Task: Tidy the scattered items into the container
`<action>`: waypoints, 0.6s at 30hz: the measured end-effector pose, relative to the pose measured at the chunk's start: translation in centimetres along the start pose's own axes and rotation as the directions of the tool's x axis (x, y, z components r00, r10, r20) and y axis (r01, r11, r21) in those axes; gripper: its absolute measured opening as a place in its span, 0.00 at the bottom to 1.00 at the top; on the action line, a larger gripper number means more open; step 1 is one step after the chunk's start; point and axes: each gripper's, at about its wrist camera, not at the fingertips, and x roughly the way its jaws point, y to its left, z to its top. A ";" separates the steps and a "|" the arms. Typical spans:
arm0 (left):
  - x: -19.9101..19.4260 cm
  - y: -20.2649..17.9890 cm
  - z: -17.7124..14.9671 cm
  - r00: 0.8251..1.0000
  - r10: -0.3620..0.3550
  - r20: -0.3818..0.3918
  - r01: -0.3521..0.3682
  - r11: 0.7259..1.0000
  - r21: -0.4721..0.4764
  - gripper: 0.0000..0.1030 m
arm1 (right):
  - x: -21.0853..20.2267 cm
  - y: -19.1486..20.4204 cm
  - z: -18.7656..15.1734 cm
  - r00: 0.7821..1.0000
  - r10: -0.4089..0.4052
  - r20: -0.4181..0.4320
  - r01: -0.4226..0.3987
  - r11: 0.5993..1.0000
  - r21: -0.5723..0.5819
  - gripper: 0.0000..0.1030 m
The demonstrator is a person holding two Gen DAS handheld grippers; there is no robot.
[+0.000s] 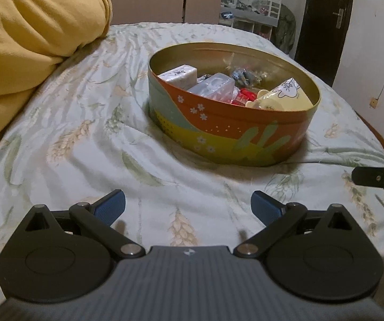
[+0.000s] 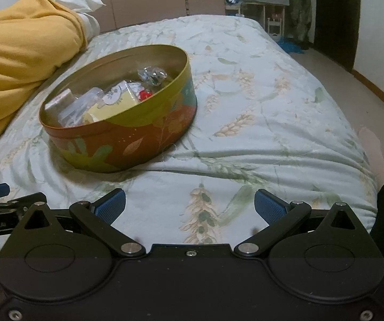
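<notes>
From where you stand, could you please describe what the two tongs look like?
Both look alike: the left tongs and right tongs have matte black linkage arms with silver pivot pins, round black discs either side, and textured blue pads on the fingers. The left body is ribbed grey with a small white logo.

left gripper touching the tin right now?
Apart. The left wrist view shows the left gripper with its jaws open and empty, and a stretch of bare bedsheet between its fingertips and the tin.
</notes>
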 end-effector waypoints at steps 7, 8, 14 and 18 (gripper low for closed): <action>0.9 0.2 0.0 1.000 -0.006 -0.006 0.006 1.000 -0.016 1.00 | 1.1 -0.2 0.0 0.999 -0.034 -0.014 0.034 0.999 0.023 1.00; 1.0 0.3 0.0 1.000 -0.006 -0.008 0.006 1.000 -0.017 1.00 | 1.3 -0.3 -0.1 0.999 -0.036 -0.021 0.037 0.999 0.026 1.00; 1.6 0.0 -0.2 1.000 -0.009 -0.025 0.009 1.000 -0.009 1.00 | 2.5 -0.6 -0.3 0.996 -0.054 -0.064 0.058 0.997 0.049 1.00; 2.1 0.0 -0.4 0.999 -0.015 -0.051 0.014 1.000 -0.011 1.00 | 3.4 -1.4 -0.6 0.992 -0.053 -0.114 0.065 0.993 0.101 1.00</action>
